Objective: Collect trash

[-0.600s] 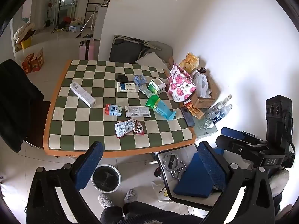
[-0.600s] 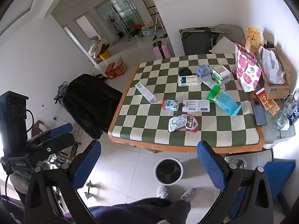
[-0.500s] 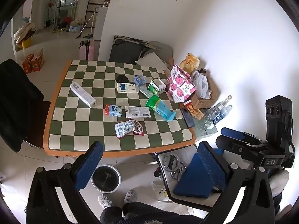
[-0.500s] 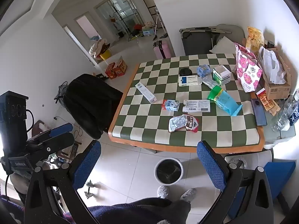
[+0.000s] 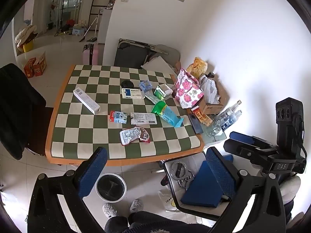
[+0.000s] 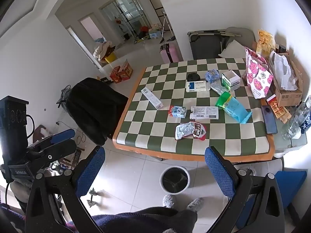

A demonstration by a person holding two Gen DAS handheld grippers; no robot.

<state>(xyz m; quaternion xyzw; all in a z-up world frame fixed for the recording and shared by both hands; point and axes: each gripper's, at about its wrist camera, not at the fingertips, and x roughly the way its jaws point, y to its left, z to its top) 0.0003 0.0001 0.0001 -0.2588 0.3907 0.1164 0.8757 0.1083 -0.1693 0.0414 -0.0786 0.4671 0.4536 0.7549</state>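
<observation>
Two grippers stand at the near edge of the scene, both with jaws spread wide and nothing between them: the left gripper [image 5: 155, 172] and the right gripper [image 6: 155, 171], each tilted down toward the floor ahead of the person's slippered feet [image 5: 124, 208]. Set against the views from half a second earlier, nothing has shifted: grippers, bin and litter hold the same places, so no pickup has begun and the whole task is judged still to be done.

Just beyond the feet, on the tiled floor and close below the table's near edge, sits the round waste bin [image 5: 110, 187], lined dark and seemingly empty. To the person's right a chair [image 5: 171, 176] carries metal rings and a blue block.

On the checked table [image 5: 64, 147] the trash lies scattered. Nearest is a crumpled red-and-white wrapper [image 5: 134, 135]; behind it lie a small carton [image 5: 118, 116] and a flat white pack [image 5: 143, 118], side by side; further right, a green-and-blue pouch [image 5: 167, 112]. A long white box [image 5: 86, 101] lies apart to the left. Toward the far side are a blue-and-white box [image 5: 133, 93], an open green box [image 5: 163, 92] and a dark round lid [image 5: 127, 83].

The wrapper, nearest the edge above the bin, seems the likeliest first target.
</observation>
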